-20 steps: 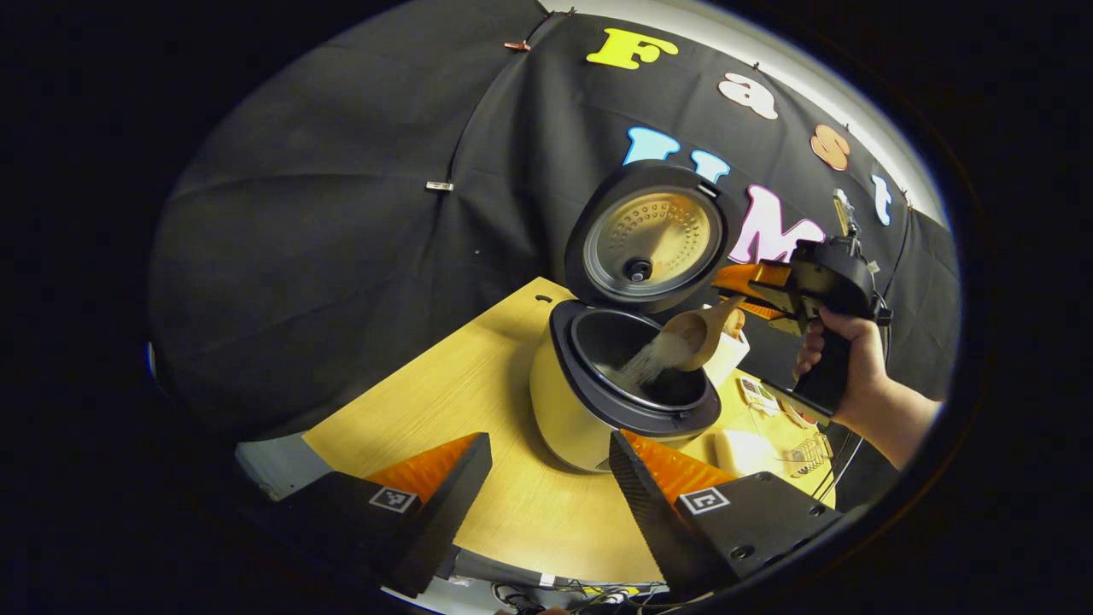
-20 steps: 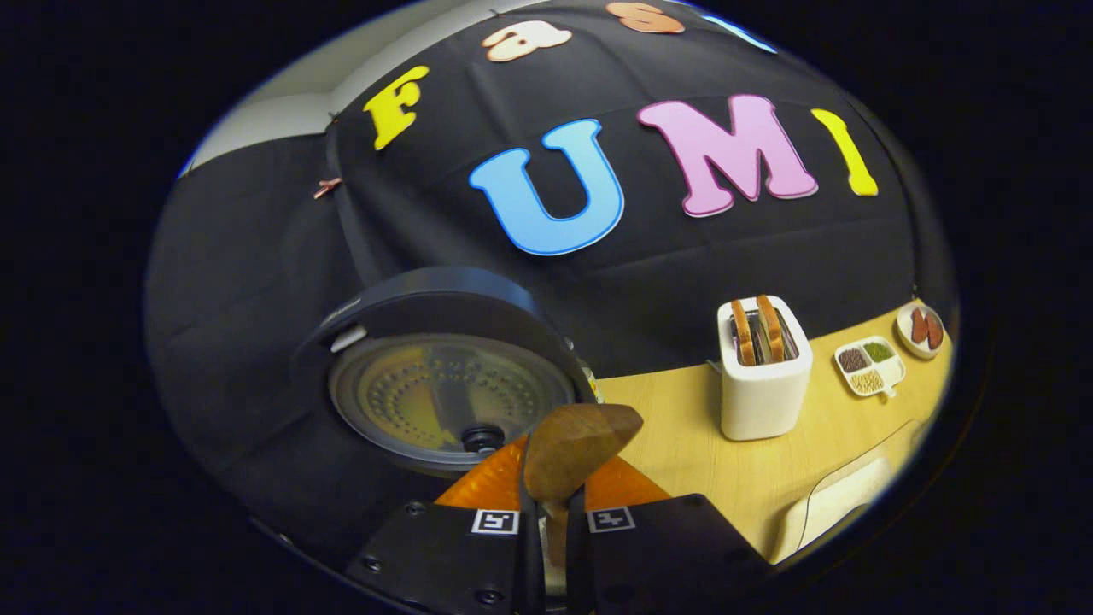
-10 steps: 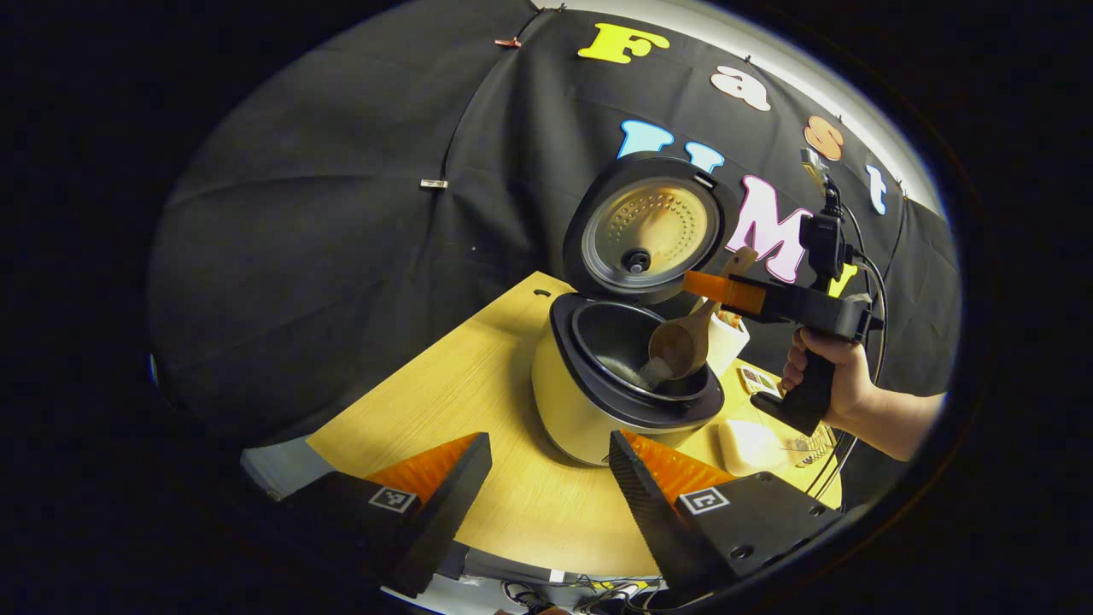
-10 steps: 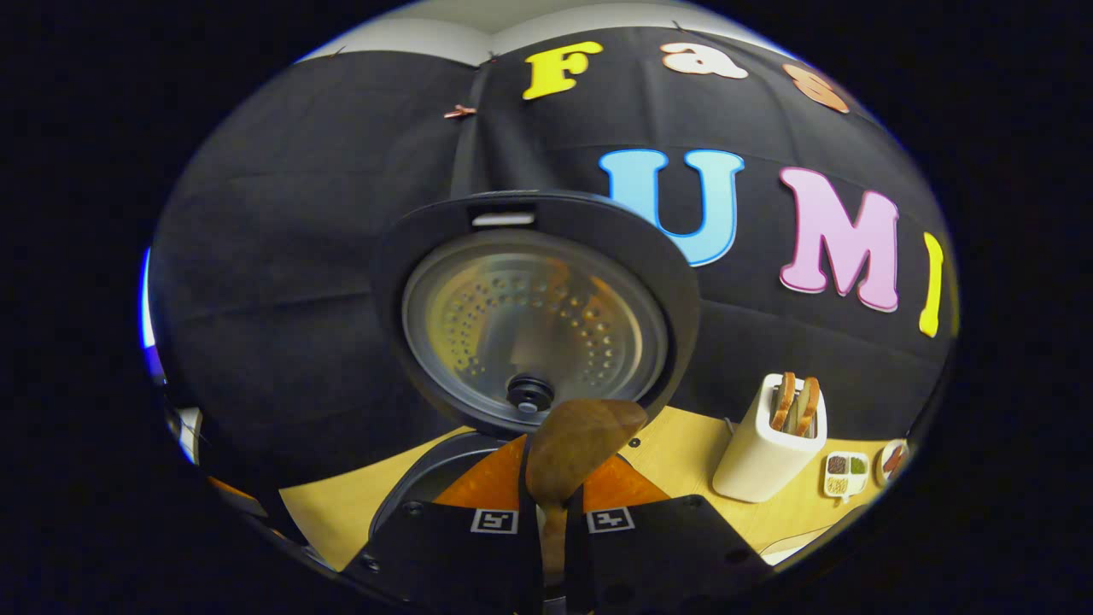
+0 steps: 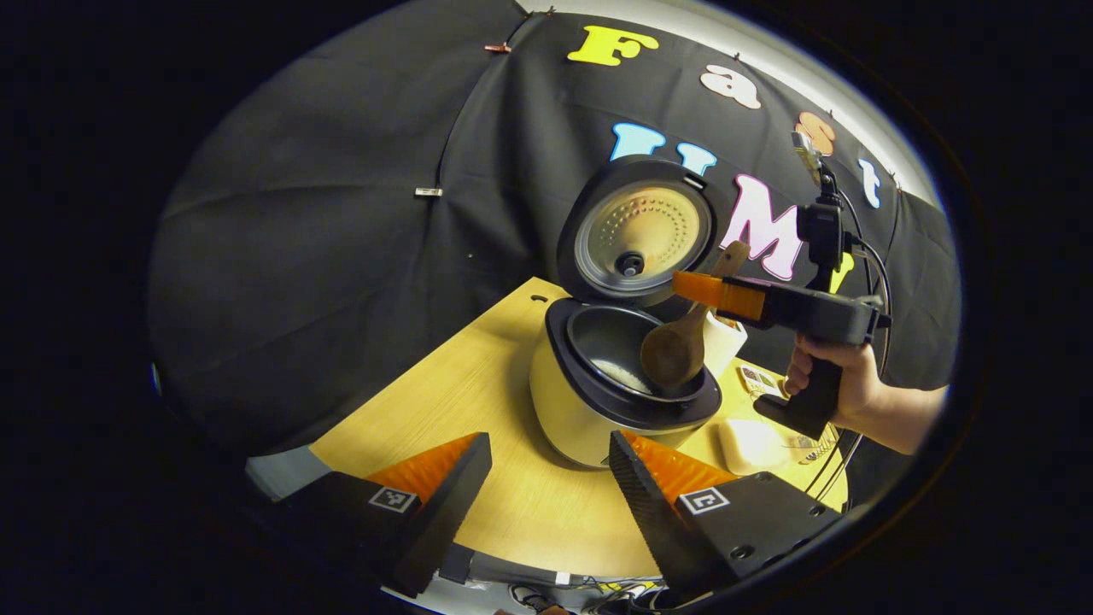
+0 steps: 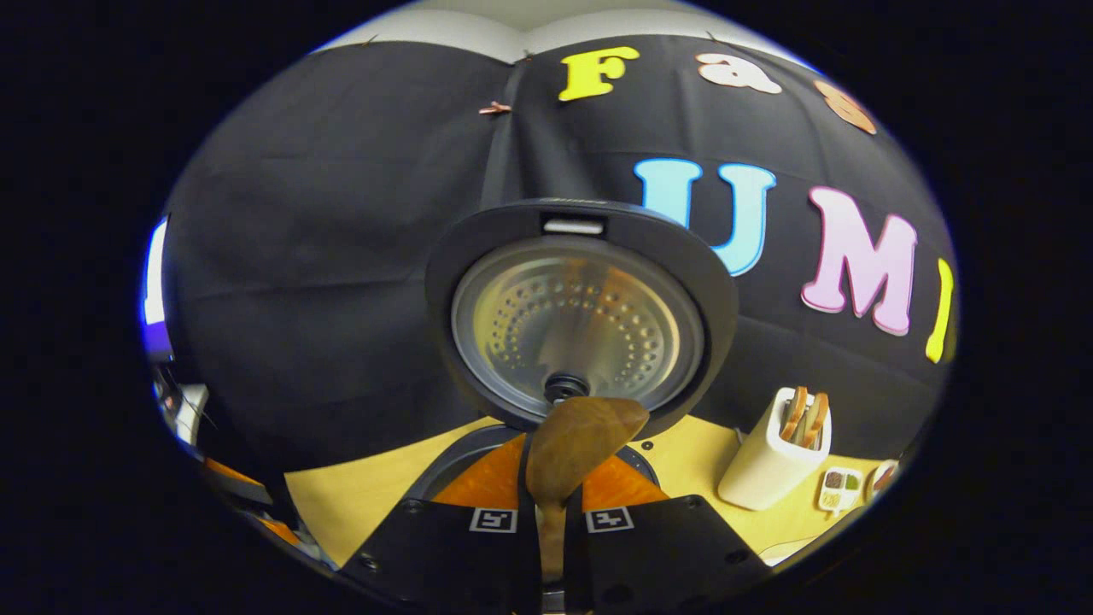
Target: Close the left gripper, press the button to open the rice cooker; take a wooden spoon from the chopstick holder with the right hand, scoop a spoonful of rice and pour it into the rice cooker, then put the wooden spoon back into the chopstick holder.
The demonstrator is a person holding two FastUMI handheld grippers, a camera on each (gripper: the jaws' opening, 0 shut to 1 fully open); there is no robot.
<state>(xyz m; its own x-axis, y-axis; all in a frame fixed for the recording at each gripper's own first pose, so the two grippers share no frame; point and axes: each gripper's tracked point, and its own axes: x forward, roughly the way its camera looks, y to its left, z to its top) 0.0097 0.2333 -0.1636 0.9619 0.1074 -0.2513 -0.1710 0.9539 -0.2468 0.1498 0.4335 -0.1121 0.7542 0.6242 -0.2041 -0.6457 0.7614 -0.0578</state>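
Note:
The pale rice cooker (image 5: 568, 410) stands open on the wooden table, its lid (image 5: 640, 231) upright behind the dark pot. A little white rice (image 5: 628, 376) lies in the pot. The wooden spoon (image 5: 675, 350) hangs bowl-down over the pot's right side. A hand holds my right gripper (image 5: 709, 290), which is shut on the spoon's handle. In the right gripper view the spoon (image 6: 574, 440) sticks up between the closed fingers of the right gripper (image 6: 553, 508), facing the lid (image 6: 581, 316). My left gripper (image 5: 546, 487) stands open in front of the cooker, holding nothing.
A white toaster (image 6: 768, 457) with bread slices stands right of the cooker, with a small divided dish (image 6: 841, 489) beyond it. A pale box (image 5: 747, 444) lies on the table (image 5: 444, 401) below the right hand. Black cloth walls close the back and left.
Rice poured from the spoon into the pot a second ago. The right gripper has since turned level and the spoon now hangs with its bowl down. The left gripper barely moved.

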